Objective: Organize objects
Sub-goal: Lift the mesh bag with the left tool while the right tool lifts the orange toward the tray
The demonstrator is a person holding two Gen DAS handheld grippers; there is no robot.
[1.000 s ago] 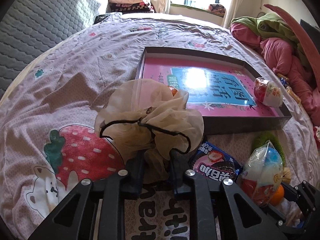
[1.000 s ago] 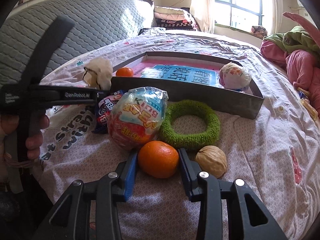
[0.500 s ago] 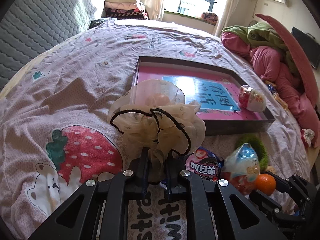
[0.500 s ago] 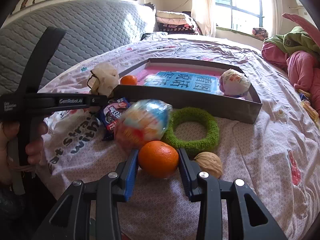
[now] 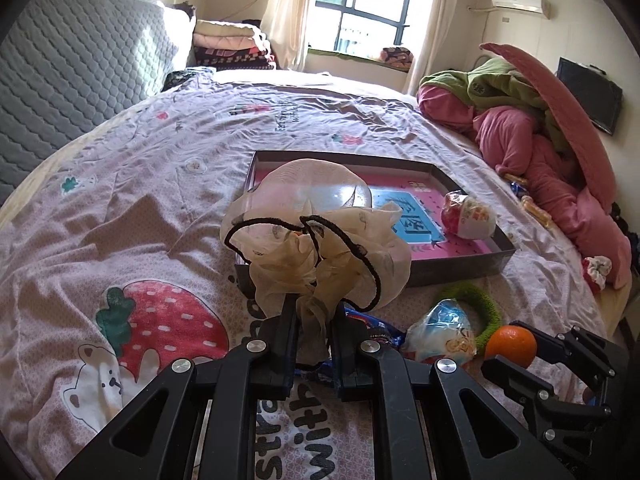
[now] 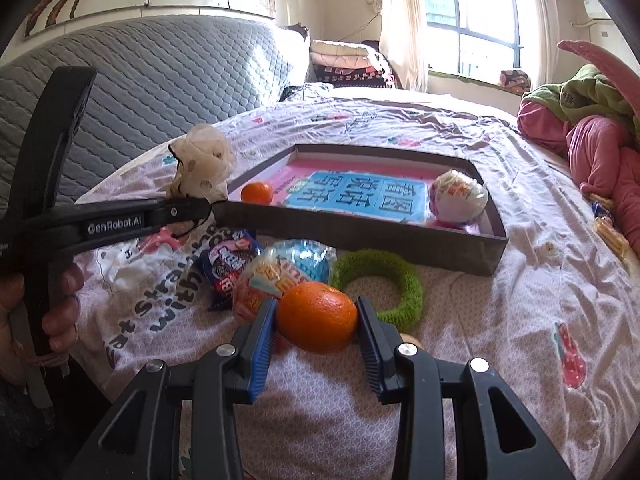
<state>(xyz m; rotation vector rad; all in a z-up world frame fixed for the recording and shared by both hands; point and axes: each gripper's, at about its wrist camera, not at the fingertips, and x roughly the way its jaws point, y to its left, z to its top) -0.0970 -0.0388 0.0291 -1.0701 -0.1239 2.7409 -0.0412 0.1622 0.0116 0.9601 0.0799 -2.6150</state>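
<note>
My left gripper [image 5: 313, 312] is shut on a cream sheer scrunchie [image 5: 320, 240] with a black elastic and holds it above the bedspread, just before the near left corner of the dark box tray [image 5: 460, 268]. From the right wrist view the scrunchie [image 6: 202, 164] sits at that left gripper's [image 6: 188, 208] tip beside the tray [image 6: 360, 232]. My right gripper [image 6: 316, 316] is shut on an orange [image 6: 320, 312]. In the tray lie a second orange [image 6: 257, 192] and a wrapped egg toy [image 6: 458, 198].
On the bed in front of the tray lie a green fuzzy ring [image 6: 400, 280], a blue-topped wrapped egg toy [image 6: 288, 272] and a snack packet [image 6: 230, 260]. A walnut [image 6: 408, 338] peeks from under my right finger. Pink and green bedding [image 5: 520, 132] is piled at the right.
The left gripper has closed tighter on the scrunchie and lifted it up and toward the tray. The right gripper keeps its hold on the orange; the wrapped egg toy beside it has tipped over.
</note>
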